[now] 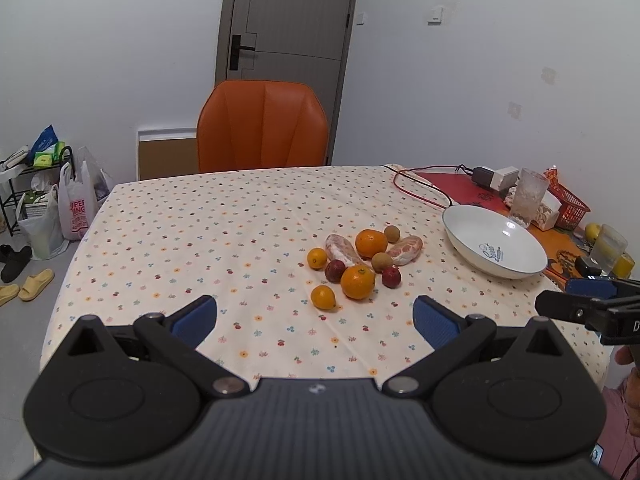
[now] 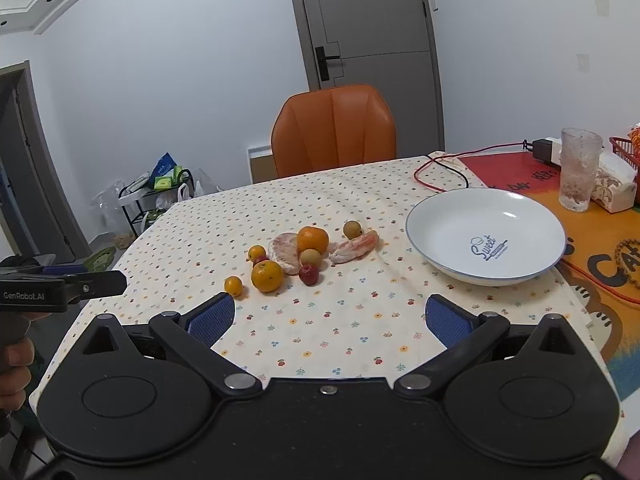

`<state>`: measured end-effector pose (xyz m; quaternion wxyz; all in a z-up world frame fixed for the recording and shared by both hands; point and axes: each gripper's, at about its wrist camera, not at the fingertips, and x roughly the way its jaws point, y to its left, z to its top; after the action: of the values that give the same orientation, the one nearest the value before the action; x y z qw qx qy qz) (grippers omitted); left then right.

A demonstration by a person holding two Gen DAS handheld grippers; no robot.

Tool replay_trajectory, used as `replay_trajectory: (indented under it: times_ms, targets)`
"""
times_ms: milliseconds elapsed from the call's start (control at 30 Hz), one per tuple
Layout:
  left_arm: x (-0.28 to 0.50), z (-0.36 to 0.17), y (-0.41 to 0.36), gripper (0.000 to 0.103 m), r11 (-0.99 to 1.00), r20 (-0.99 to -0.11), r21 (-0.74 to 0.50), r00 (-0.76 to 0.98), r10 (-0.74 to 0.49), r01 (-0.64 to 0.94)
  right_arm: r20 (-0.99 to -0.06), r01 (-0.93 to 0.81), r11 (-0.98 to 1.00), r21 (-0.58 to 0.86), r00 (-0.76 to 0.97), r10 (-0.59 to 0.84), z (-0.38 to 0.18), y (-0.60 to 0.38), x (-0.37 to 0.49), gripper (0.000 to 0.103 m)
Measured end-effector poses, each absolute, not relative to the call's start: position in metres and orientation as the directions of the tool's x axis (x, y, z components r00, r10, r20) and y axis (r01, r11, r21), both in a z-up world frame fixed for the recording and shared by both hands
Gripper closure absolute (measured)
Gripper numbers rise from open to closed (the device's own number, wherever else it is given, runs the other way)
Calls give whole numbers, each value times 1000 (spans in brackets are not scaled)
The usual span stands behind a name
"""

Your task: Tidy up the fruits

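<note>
Fruits (image 2: 296, 258) clustered ahead of both spread tools (image 1: 315, 320) (image 2: 330, 320), bowl (image 2: 486, 236) right

plate (image 2: 486, 232): "Sweet" | left gripper (image 2: 60, 286): "GenRobot.AI" | mat (image 2: 608, 264): "Cat"

We see pale, plain walls (image 1: 100, 60) and a grey panelled door (image 1: 288, 12) with a black handle (image 1: 240, 53), shut, behind an orange chair (image 1: 262, 128) drawn up to the far edge of the table (image 1: 180, 240). The table wears a cream cloth dotted with small flowers. On the grey floor (image 1: 24, 340) at the left stand a low black rack (image 1: 24, 184), white shopping bags (image 1: 76, 204) and yellow slippers (image 1: 36, 284) (dark ones lie just beyond). A wall switch (image 1: 435, 14) sits right of the door.
</note>
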<state>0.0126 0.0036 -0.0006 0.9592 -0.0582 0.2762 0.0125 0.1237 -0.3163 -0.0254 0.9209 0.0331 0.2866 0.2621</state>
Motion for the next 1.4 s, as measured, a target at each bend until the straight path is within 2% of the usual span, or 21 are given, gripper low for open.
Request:
replay_trajectory:
  times_ms: [767,1100,1400]
  targets:
    - [70,-32,5,3,994,-538,-99,843,-18,-42,-521,-523,812,259,632,573,-53,-286,176,0]
    - [94,-50,3,25,993,-572,-98,820,-8,-59,-519,-540,786,302,599,610,-65,-277,200,1]
    - [114,-69,1,44,992,-612,-119,790,-37,-46,-536,-542,780,313,577,617,-78,-268,219,17]
